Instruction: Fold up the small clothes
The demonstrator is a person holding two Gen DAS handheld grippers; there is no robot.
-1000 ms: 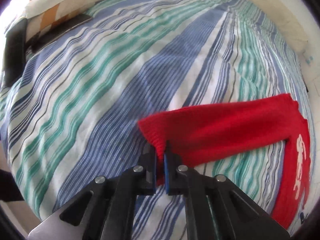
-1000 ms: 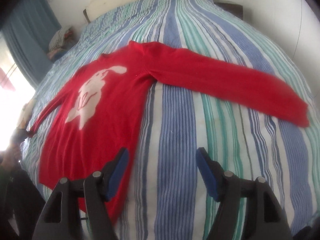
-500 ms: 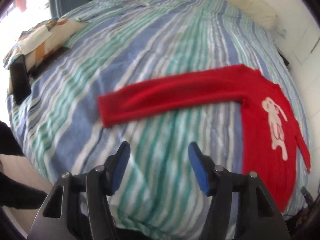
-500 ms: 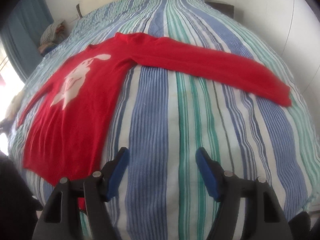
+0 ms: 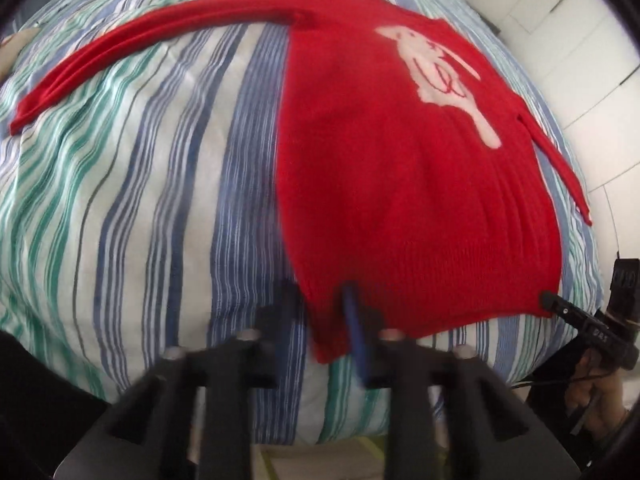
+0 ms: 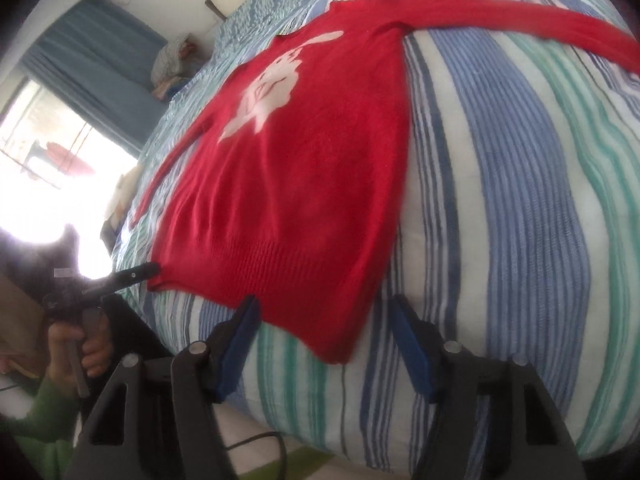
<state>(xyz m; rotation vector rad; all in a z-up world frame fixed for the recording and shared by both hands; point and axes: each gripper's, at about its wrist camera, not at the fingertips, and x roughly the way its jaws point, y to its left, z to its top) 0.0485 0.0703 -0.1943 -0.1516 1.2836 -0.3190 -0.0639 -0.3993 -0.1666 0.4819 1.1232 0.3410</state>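
The striped duvet (image 5: 160, 200) carries the red sweater (image 5: 400, 184), laid flat, front up, white rabbit motif (image 5: 436, 76) showing, hem toward the foot of the bed. On the left, one sleeve (image 5: 160, 28) runs out straight across the stripes, well away from the body.

The left gripper (image 5: 319, 300) sits at the left hem corner (image 5: 332, 344), a finger on either side of the cloth. The tongs look narrowed around the corner, but the wrist view is smeared with motion and it cannot be told whether they have bitten.

The right gripper (image 6: 324, 304) is plainly spread wide, the right hem corner (image 6: 340, 344) lying between its blue pads (image 6: 240, 336) and untouched. The other sleeve (image 6: 520, 24) stretches off to the right.

The step in hand is judged to be seizing both hem corners for a first fold. To do it well, each gripper probably should take both layers of the ribbed band, a little way in from the very tip, and both should close before either lifts, so the hem rises level and the knit does not skew. The soft duvet may get caught too, so a shallow bite is safer.

The hem lies near the mattress edge, with the drop to the floor just behind the grippers. Ahead, the bedding is open beyond the collar, leaving room to carry the hem forward. A curtain (image 6: 100, 56) and a bright window (image 6: 40, 140) stand off to the left.
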